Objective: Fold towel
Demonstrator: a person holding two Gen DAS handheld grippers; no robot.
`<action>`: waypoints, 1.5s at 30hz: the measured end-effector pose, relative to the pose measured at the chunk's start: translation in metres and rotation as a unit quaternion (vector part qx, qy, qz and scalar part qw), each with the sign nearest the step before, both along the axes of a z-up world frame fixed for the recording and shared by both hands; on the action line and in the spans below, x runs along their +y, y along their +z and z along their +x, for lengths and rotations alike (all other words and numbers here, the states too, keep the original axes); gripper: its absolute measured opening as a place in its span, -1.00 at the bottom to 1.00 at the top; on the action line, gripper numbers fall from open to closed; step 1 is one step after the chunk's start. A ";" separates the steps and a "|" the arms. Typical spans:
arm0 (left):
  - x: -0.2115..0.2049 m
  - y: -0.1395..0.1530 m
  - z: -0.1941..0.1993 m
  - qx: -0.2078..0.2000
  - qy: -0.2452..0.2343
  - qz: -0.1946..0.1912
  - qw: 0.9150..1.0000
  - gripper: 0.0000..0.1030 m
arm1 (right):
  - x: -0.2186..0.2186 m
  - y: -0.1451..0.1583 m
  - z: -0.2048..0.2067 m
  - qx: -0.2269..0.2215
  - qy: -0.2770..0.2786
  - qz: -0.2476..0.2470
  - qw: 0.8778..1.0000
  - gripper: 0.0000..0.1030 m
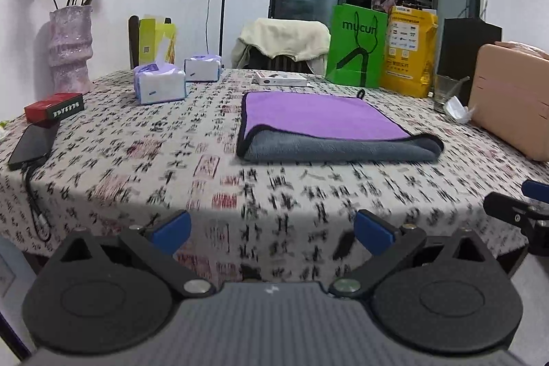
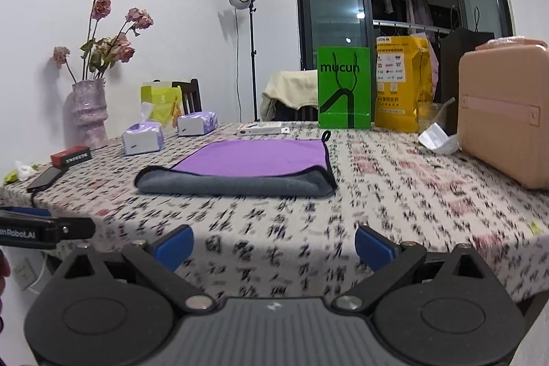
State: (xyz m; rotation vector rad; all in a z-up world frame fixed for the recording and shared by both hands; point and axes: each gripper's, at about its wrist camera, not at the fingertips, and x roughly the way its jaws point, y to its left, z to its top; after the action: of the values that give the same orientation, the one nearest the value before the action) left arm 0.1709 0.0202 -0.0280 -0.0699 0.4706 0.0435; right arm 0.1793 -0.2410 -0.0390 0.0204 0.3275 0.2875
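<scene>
Two grippers, left gripper (image 1: 271,230) and right gripper (image 2: 272,244), hang off the near edge of the surface (image 1: 206,160), fingers spread wide and grasping nothing. Well beyond them lies the towel (image 1: 329,129), folded once, purple face up, grey fold toward me; I judge one more fold may remain, hence the readied spread. Behind the towel stands a green bag (image 1: 355,47); left of the towel, tissue packs (image 1: 159,84) and a vase (image 1: 70,47). Patterned cloth covers the surface.
</scene>
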 end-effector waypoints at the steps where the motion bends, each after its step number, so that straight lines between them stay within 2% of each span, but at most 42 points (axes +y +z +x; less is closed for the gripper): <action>1: 0.001 0.000 0.008 -0.001 0.002 0.001 1.000 1.00 | 0.000 -0.001 0.008 -0.001 -0.001 -0.002 1.000 0.96; 7: 0.006 0.002 0.056 -0.010 0.002 0.007 1.000 0.97 | -0.001 -0.001 0.058 0.017 0.016 -0.004 1.000 0.78; 9: 0.007 0.003 0.072 -0.014 0.002 0.011 1.000 0.90 | -0.001 -0.001 0.074 0.016 0.021 -0.010 1.000 0.72; 11: 0.009 0.004 0.087 -0.016 -0.007 0.018 1.000 0.83 | -0.001 -0.001 0.091 0.020 0.024 -0.017 0.999 0.51; 13: 0.011 0.003 0.101 -0.016 -0.017 0.020 1.000 0.74 | -0.002 0.001 0.107 0.021 0.025 -0.021 0.999 0.39; 19: 0.024 -0.003 0.134 0.011 -0.031 0.005 0.999 0.19 | -0.002 0.001 0.149 0.028 0.035 -0.032 0.998 0.17; 21: 0.027 -0.005 0.142 0.019 -0.038 0.004 0.999 -0.17 | -0.002 0.000 0.161 0.034 0.040 -0.035 0.998 0.07; 22: 0.029 -0.006 0.145 0.026 -0.041 0.004 0.999 -0.25 | -0.002 0.000 0.168 0.041 0.043 -0.037 0.998 0.01; 24: 0.030 -0.009 0.149 0.040 -0.045 0.007 0.998 -0.60 | 0.000 -0.002 0.180 0.057 0.044 -0.039 0.997 -0.15; 26: 0.029 -0.010 0.149 0.040 -0.051 0.015 0.998 -0.62 | 0.000 -0.005 0.190 0.078 0.046 -0.038 0.995 -0.46; 28: 0.028 -0.011 0.148 0.037 -0.059 0.021 0.997 -0.69 | 0.002 -0.008 0.193 0.086 0.049 -0.042 0.994 -0.65; 32: 0.027 -0.010 0.149 0.039 -0.057 0.028 0.997 -0.88 | 0.006 -0.009 0.193 0.087 0.066 -0.052 0.993 -0.84; 34: 0.025 -0.007 0.150 0.038 -0.057 0.036 0.997 -0.88 | 0.008 -0.007 0.194 0.086 0.068 -0.062 0.992 -0.90; 42: 0.023 0.002 0.161 0.016 -0.047 0.045 0.998 -0.88 | 0.007 0.004 0.203 0.061 0.069 -0.070 0.993 -0.91; 45: 0.020 0.003 0.173 0.026 -0.037 0.057 0.997 -0.88 | 0.008 0.007 0.213 0.058 0.068 -0.070 0.994 -0.91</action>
State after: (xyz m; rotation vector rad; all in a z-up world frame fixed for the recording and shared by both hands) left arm 0.3443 0.0406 -0.0249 0.0613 0.5212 -0.0014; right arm 0.3921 -0.2334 -0.0325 -0.1250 0.4646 0.3992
